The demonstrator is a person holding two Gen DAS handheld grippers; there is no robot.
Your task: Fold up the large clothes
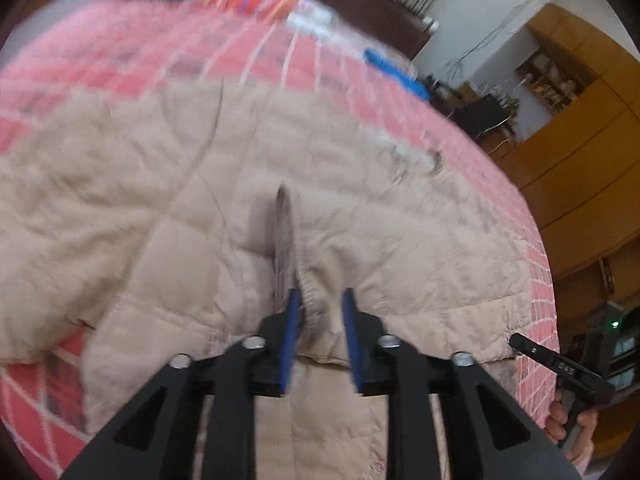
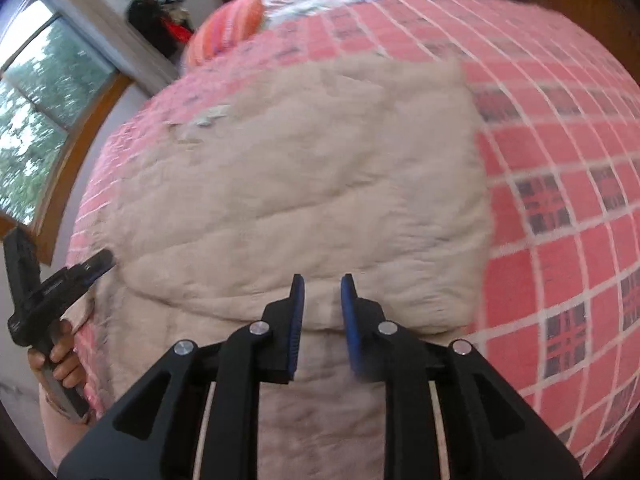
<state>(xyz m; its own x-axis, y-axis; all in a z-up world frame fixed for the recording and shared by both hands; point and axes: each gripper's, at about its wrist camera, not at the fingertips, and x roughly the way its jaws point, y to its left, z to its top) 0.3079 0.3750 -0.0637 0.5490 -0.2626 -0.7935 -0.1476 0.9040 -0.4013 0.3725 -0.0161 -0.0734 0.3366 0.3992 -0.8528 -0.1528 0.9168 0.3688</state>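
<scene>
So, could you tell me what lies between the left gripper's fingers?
A bunched fold of the beige jacket, seen in the left wrist view between the left gripper fingers.

Both grippers same build. Left gripper (image 1: 320, 300) and right gripper (image 2: 322, 288): matte black plastic linkage arms with triangular cutouts, four silver round screw heads (image 2: 259, 327) across the pivots, blue ribbed pads (image 2: 297, 320) lining the fingers. Pale cables (image 2: 203, 424) run beside the right unit's arms. Black pistol-style handle (image 1: 576, 376), white lettering, unreadable.

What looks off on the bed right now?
Mostly the jacket: rumpled, with a sleeve lying askew toward the left in the left wrist view. No damage or spill on the bedspread.
</scene>
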